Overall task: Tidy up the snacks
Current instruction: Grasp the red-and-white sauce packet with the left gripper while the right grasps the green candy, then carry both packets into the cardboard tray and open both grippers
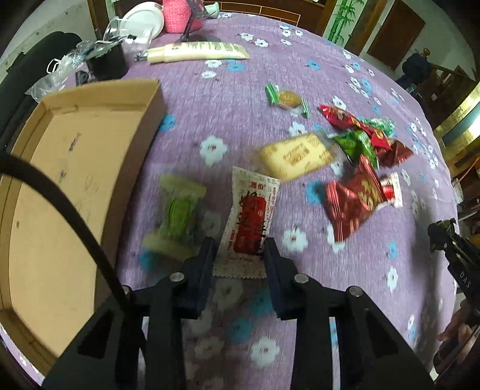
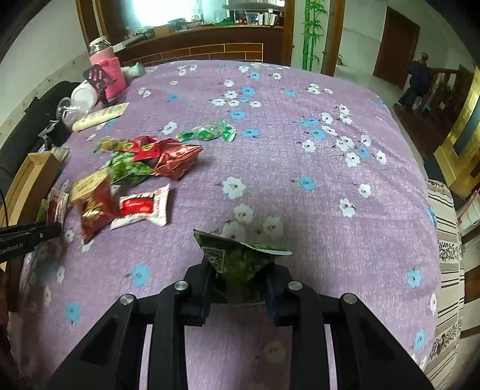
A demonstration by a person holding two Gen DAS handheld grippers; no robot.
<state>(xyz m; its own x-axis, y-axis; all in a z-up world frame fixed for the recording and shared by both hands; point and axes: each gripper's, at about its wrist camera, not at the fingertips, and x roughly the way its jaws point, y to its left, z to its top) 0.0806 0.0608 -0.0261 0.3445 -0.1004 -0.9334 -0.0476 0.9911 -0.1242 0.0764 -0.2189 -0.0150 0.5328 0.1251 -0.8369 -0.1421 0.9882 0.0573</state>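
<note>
My left gripper [image 1: 240,246] is shut on a white snack packet with a red label [image 1: 250,220] and holds it above the purple flowered tablecloth. A green wrapped snack [image 1: 177,216] lies just left of it. An open cardboard box [image 1: 69,186] stands to the left. My right gripper [image 2: 240,270] is shut on a dark green snack packet [image 2: 240,255] over the table's near middle. Several loose snacks, a yellow biscuit pack [image 1: 295,156] and red and green wrappers [image 2: 144,159], lie in a heap between the grippers.
A cream tube [image 1: 195,51], a white plate [image 1: 144,18], a pink knitted bottle cover [image 2: 109,75] and a black pot [image 1: 108,61] stand at the table's far left. A striped seat [image 2: 447,255] is off the right edge.
</note>
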